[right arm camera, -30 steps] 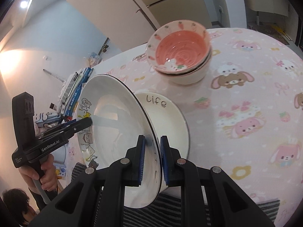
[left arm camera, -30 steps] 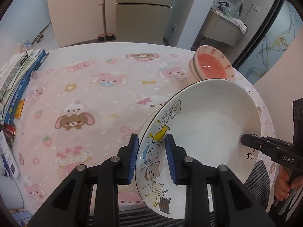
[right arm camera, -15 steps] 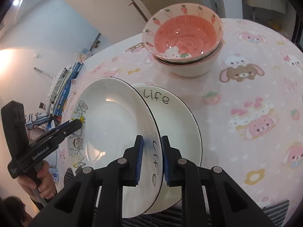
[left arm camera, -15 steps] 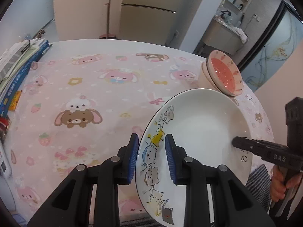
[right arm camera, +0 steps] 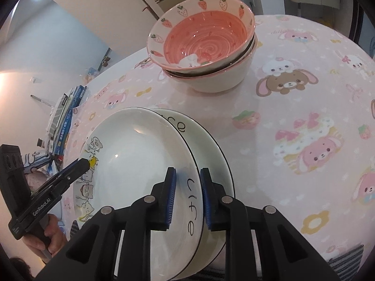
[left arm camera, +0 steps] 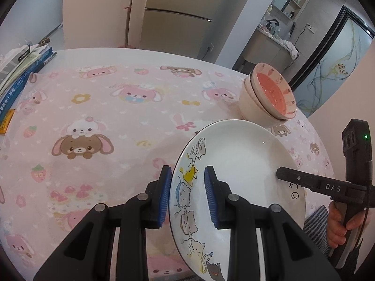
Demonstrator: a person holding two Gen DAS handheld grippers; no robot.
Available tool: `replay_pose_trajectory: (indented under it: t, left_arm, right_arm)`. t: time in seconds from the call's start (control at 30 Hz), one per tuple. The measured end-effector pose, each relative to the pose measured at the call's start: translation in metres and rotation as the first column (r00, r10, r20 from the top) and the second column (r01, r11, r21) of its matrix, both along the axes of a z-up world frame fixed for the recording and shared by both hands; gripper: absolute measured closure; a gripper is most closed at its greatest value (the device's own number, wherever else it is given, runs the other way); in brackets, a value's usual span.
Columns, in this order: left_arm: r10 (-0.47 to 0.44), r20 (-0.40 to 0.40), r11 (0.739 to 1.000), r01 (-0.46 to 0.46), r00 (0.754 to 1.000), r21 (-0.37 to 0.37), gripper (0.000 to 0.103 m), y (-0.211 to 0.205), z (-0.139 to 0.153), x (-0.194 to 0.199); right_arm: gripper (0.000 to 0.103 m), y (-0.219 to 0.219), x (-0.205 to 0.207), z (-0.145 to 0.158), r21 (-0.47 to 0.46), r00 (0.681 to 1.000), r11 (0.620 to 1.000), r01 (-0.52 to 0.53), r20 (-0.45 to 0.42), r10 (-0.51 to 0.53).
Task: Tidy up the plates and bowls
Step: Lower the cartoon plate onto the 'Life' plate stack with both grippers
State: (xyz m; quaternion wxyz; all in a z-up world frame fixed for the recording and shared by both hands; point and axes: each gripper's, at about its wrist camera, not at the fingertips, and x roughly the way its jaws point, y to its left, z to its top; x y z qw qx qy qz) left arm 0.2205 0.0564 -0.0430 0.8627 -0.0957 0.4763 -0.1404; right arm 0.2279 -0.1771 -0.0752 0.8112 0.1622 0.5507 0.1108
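Note:
A white plate with cat drawings [left arm camera: 234, 159] is held at both sides, tilted, low over the pink cartoon tablecloth [left arm camera: 98, 107]. My left gripper [left arm camera: 187, 196] is shut on its cat-printed rim. My right gripper [right arm camera: 188, 199] clasps the opposite rim by the word "life"; its jaws are opening, with the pads still at the rim. In the right wrist view the cat plate [right arm camera: 136, 154] overlaps a second white plate [right arm camera: 211, 149] lying on the table. The left gripper [right arm camera: 82, 164] shows at the far rim. Behind stands a stack of bowls [right arm camera: 220, 79], topped by a pink strawberry bowl [right arm camera: 204, 39].
Books [left arm camera: 18, 75] are piled along the table's left edge. The bowl stack [left arm camera: 257, 107] stands near the right edge. A person's hand [left arm camera: 337, 222] grips the right gripper's handle, beside striped fabric at the table's near edge. Cabinets and a doorway lie beyond.
Both grippers have sunk with the cat plate, which now lies flatter and lower over the second plate. The bowl stack looms closer in the right wrist view.

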Motion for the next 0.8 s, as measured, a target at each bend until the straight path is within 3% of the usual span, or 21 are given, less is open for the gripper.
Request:
replay_pose_trajectory:
  t: [0.2,0.47,0.8]
  left_arm:
    - [-0.007,0.038,1.0,0.007,0.999,0.004,0.077,-0.001,-0.003,-0.008]
    - [-0.021,0.05,0.998,0.024,0.999,-0.056,0.077,0.01,-0.003,-0.011]
    - [-0.032,0.073,0.999,0.035,0.997,-0.04,0.077,0.004,-0.006,-0.015]
  right_arm:
    - [0.078,0.003,-0.003,0.0,-0.038,0.999,0.999,0.031,0.022,-0.03]
    - [0.077,0.01,-0.009,-0.002,-0.067,0.998,0.996,0.055,0.01,-0.055]
    - [0.077,0.021,-0.015,0.004,-0.197,0.995,0.976,0.091,0.049,-0.083]
